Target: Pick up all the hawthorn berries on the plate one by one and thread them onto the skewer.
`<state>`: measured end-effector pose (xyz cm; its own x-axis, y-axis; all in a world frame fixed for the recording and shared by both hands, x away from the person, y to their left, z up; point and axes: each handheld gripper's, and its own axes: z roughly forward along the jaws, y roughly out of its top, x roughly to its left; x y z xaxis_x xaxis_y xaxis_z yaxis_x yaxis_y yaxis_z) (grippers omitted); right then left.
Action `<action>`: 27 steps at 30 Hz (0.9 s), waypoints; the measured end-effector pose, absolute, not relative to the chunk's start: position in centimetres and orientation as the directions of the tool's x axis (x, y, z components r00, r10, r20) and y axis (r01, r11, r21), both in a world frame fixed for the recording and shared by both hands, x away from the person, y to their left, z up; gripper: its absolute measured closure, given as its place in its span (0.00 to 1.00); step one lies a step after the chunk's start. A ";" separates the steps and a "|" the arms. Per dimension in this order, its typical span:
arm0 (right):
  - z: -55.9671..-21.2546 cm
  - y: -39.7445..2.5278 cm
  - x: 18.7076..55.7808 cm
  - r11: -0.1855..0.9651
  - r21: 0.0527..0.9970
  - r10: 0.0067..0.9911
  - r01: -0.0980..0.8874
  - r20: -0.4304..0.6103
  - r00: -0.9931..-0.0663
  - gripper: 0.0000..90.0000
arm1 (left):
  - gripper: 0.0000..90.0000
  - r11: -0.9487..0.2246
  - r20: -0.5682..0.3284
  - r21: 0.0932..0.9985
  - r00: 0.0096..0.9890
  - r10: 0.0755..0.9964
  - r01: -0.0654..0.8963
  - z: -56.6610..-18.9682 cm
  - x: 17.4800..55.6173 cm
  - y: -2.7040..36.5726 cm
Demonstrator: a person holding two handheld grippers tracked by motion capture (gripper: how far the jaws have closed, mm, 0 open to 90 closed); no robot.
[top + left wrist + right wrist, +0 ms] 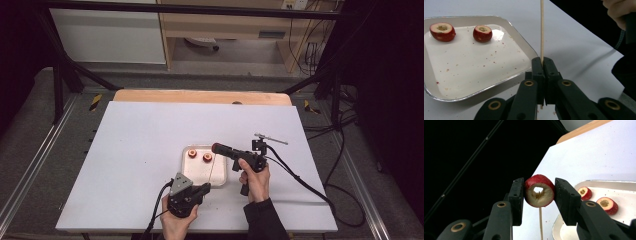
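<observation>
So, mid-skewering. Left gripper [541, 65] is clamped tight on the skewer [542, 30], held upright just right of the tray [521, 41]. Right gripper [539, 192] pinches a cored red fruit piece [539, 190] directly over the stick's tip; nothing threaded yet. Two fruit pieces [442, 31] [482, 33] wait at the tray's far edge.

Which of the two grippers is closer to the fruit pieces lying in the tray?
Right. The right gripper hangs just beside the two fruit pieces at the tray's far end; the left gripper holds a skewer by the tray's near corner.
</observation>
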<state>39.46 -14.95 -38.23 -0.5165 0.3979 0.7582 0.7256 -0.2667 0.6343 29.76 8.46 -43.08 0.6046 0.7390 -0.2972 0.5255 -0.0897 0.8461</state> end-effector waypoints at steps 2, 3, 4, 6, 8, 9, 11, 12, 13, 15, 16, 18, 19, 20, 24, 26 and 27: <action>-38.2 -15.0 39.4 -0.267 0.634 0.397 0.726 0.759 -0.516 0.68 | 0.99 -0.072 -0.303 0.848 0.593 0.746 0.525 -43.3 29.8 8.4; -38.2 -15.0 39.4 -0.267 0.634 0.398 0.726 0.759 -0.516 0.68 | 0.99 -0.065 -0.307 0.849 0.590 0.747 0.524 -43.5 29.7 8.2; -38.1 -15.0 39.4 -0.269 0.630 0.397 0.728 0.762 -0.512 0.68 | 0.99 -0.067 -0.301 0.853 0.593 0.747 0.517 -43.6 29.7 8.0; -38.0 -15.0 39.4 -0.271 0.608 0.396 0.747 0.777 -0.489 0.68 | 0.99 -0.081 -0.270 0.867 0.601 0.752 0.491 -43.8 29.6 7.8; -37.9 -15.2 39.5 -0.261 0.588 0.400 0.765 0.788 -0.468 0.68 | 0.99 -0.094 -0.259 0.869 0.608 0.750 0.485 -43.8 29.5 7.9; -37.8 -15.3 39.5 -0.253 0.592 0.414 0.765 0.781 -0.468 0.68 | 0.99 -0.094 -0.263 0.865 0.607 0.750 0.492 -43.8 29.5 8.0; -37.8 -15.4 39.4 -0.236 0.612 0.434 0.754 0.761 -0.482 0.68 | 0.99 -0.088 -0.276 0.861 0.606 0.746 0.500 -43.8 29.6 8.3; -37.8 -15.4 39.4 -0.234 0.616 0.434 0.753 0.759 -0.486 0.68 | 0.99 -0.092 -0.279 0.860 0.614 0.738 0.501 -43.8 29.5 8.2; -37.8 -15.3 39.4 -0.234 0.613 0.421 0.755 0.764 -0.490 0.68 | 0.99 -0.100 -0.271 0.862 0.619 0.737 0.497 -43.7 29.5 8.1; -38.0 -15.2 39.5 -0.236 0.607 0.411 0.759 0.770 -0.488 0.68 | 0.99 -0.107 -0.262 0.865 0.623 0.737 0.490 -43.6 29.5 8.2; -37.9 -15.3 39.5 -0.240 0.605 0.410 0.759 0.772 -0.486 0.68 | 0.99 -0.109 -0.262 0.863 0.622 0.737 0.493 -43.6 29.4 8.4; -37.7 -15.5 39.5 -0.260 0.617 0.408 0.743 0.768 -0.494 0.68 | 0.99 -0.109 -0.269 0.862 0.627 0.731 0.496 -43.7 29.2 8.8; -37.5 -15.6 39.6 -0.273 0.624 0.411 0.732 0.763 -0.498 0.68 | 0.99 -0.109 -0.267 0.864 0.630 0.729 0.492 -43.8 29.1 8.9; -37.3 -15.7 39.6 -0.278 0.627 0.407 0.727 0.763 -0.502 0.68 | 0.99 -0.110 -0.265 0.866 0.634 0.727 0.488 -43.9 29.1 9.0; -37.4 -15.6 39.5 -0.254 0.635 0.410 0.729 0.754 -0.513 0.68 | 0.99 -0.118 -0.261 0.864 0.637 0.725 0.489 -43.7 29.3 9.0; -37.5 -15.6 39.5 -0.247 0.639 0.408 0.728 0.750 -0.520 0.68 | 0.99 -0.122 -0.256 0.864 0.636 0.728 0.488 -43.7 29.3 9.1; -37.5 -15.6 39.6 -0.245 0.642 0.410 0.727 0.747 -0.522 0.68 | 0.99 -0.122 -0.257 0.864 0.636 0.727 0.489 -43.7 29.3 9.1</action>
<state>39.56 -15.64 -37.46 -0.5223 0.4105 0.7474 0.7266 -0.2446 0.6421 29.32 9.07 -43.74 0.6360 0.7275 -0.2573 0.4889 -0.1219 0.8638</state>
